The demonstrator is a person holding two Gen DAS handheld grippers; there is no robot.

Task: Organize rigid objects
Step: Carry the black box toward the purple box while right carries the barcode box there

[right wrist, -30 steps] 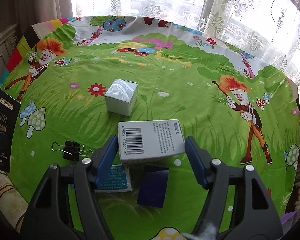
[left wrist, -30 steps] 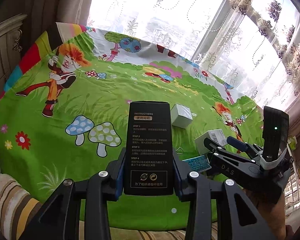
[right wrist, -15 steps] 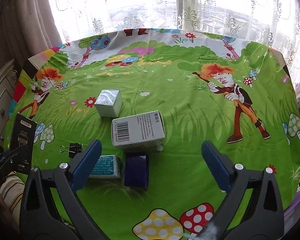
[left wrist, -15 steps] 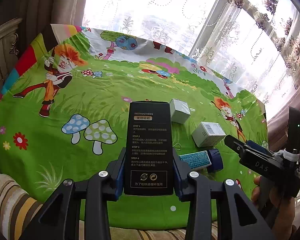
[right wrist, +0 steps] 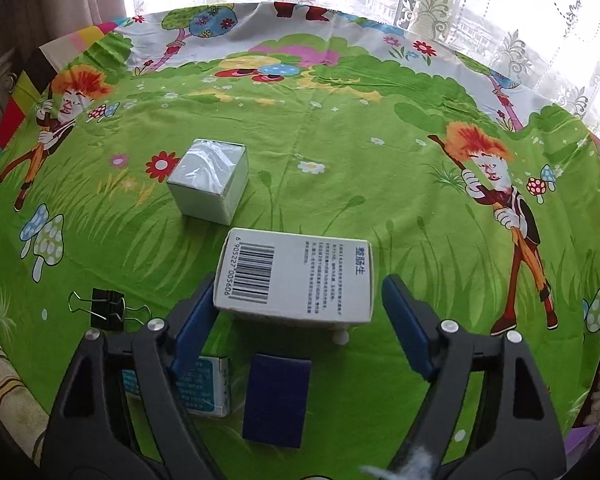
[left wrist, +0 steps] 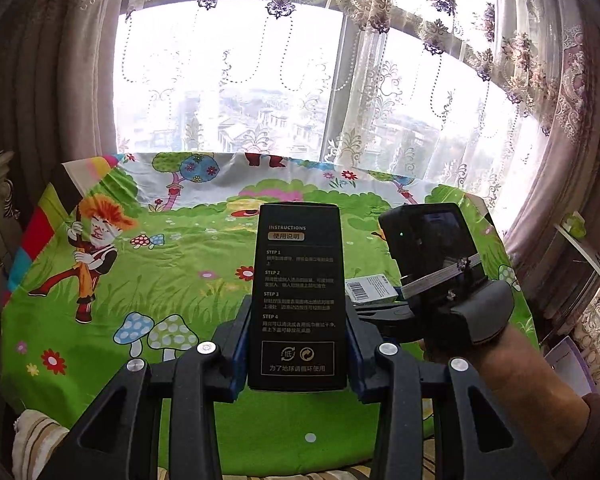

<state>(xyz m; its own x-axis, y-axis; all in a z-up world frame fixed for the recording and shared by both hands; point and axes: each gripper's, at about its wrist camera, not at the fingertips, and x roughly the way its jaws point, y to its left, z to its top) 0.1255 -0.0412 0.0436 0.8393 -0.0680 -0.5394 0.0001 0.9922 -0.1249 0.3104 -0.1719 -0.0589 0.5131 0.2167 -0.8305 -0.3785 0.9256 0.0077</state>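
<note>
Left gripper [left wrist: 298,354] is clamped on a tall black box [left wrist: 298,296] with printed instructions, held upright above the near edge of the table [right wrist: 340,152]; the blue pads press both long sides of the box. Right gripper [right wrist: 296,320] points steeply down over the white barcode box [right wrist: 296,276], which lies flat near the middle of the table toward the near edge. Its fingers [right wrist: 192,328] are closing: the left pad sits at or against the box's left end, the right pad stands just clear of the right end, so no grip yet. A small white cube box [right wrist: 210,180] sits just beyond the barcode box toward the far left; a teal-and-white box [right wrist: 204,386] and a dark blue box [right wrist: 278,396] lie side by side at the near edge beneath the gripper; a black binder clip [right wrist: 106,308] lies near the left edge. Judgement: the step in hand is taking the barcode box. To do it well, centre the fingers on the two short ends, keep them level with the box's sides so it does not twist, and close squarely before lifting. Risk: contact on one side only could push the box sideways toward the dark blue box. Keep the black box high and clear meanwhile.
</note>
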